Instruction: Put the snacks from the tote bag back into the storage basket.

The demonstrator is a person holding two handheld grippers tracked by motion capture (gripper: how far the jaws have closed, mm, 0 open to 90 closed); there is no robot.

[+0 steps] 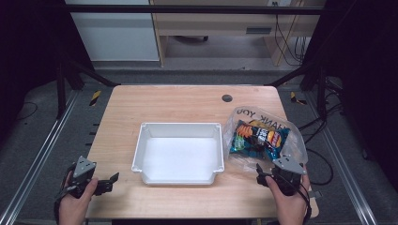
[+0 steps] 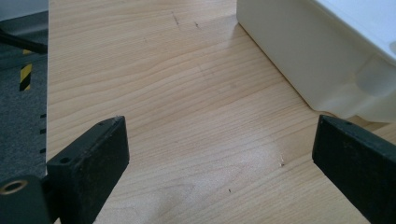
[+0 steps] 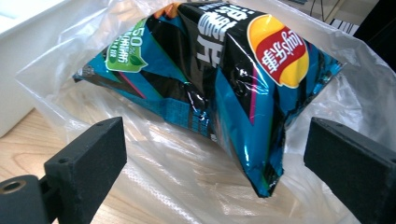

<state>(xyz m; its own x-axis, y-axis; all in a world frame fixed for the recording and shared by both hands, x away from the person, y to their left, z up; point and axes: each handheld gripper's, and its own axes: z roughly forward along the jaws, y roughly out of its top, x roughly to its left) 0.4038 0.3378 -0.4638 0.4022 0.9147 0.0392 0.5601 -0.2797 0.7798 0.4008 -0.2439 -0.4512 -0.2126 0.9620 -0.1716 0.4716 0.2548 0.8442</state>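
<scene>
The chip packet (image 1: pixel 257 138) lies inside the clear plastic bag (image 1: pixel 293 149) just beyond the right tongs (image 1: pixel 261 176), open and empty, while the open left tongs (image 1: pixel 111 177) wait across the desk (image 1: pixel 187 101).

The high view looks forward and down from above my side of the table (image 1: pixel 187 101), far enough off to take in the whole top and the floor beyond, with the white tray (image 1: pixel 178 152) near the middle. The left gripper view rides low on my left gripper (image 1: pixel 101 183), close to the wood left of the tray, and looks along the boards toward the tray's outer wall (image 2: pixel 299 56). The right gripper view sits on my right gripper (image 1: pixel 263 180), right of the tray, very near the chip bag (image 3: pixel 219 79) in its clear plastic bag (image 3: pixel 154 154). All three views share the tray.
</scene>
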